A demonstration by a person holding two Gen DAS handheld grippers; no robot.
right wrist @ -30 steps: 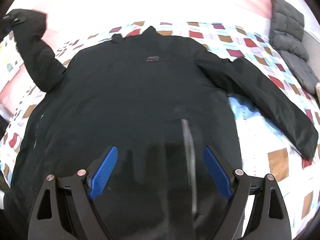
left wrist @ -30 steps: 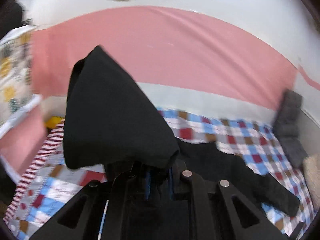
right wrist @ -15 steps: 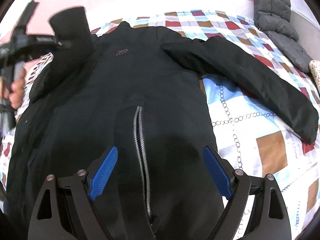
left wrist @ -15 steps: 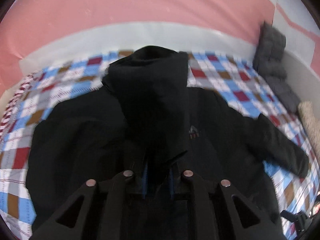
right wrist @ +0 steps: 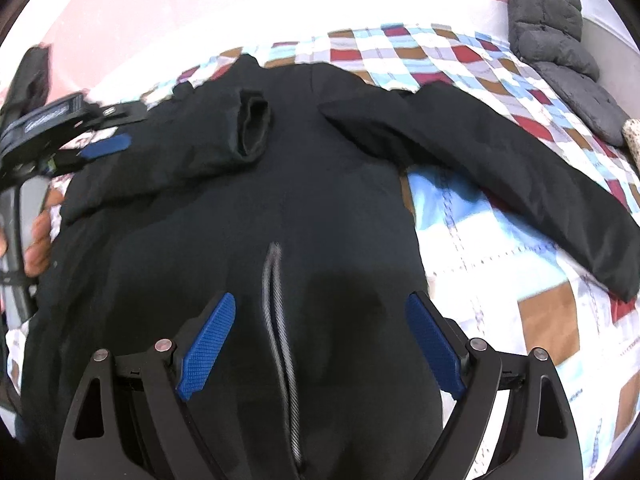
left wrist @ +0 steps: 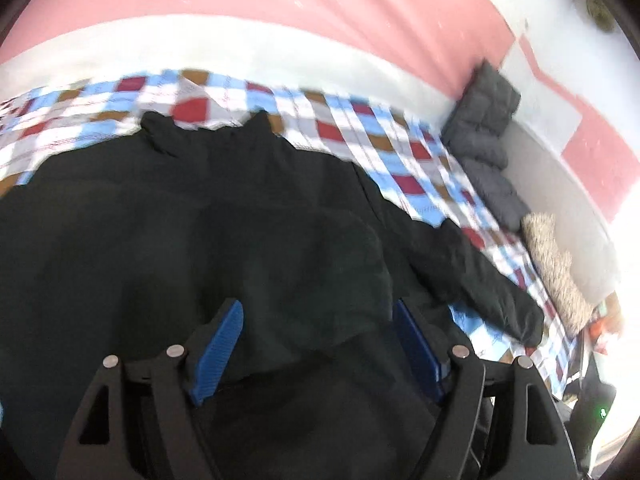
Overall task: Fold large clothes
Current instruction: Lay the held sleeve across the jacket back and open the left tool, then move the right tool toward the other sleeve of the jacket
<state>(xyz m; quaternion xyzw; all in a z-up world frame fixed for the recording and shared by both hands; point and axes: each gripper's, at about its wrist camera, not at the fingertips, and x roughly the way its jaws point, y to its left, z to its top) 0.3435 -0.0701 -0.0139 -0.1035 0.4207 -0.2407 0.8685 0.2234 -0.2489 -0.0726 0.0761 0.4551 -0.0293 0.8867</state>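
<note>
Gripper (right wrist: pixel 320 348) above jacket (right wrist: pixel 304 200), collar away

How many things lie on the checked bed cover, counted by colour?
Black: 1, the jacket
Dark grey: 1, the quilted garment
Beige, fuzzy: 1, the item below the grey one; what it is I cannot tell
Total: 3

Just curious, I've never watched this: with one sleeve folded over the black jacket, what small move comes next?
Probably the right gripper, open and empty above the zipper, reaches for the outstretched sleeve to fold it in. That sleeve lies out on the checked bedspread, while the other sleeve lies across the chest.
</note>
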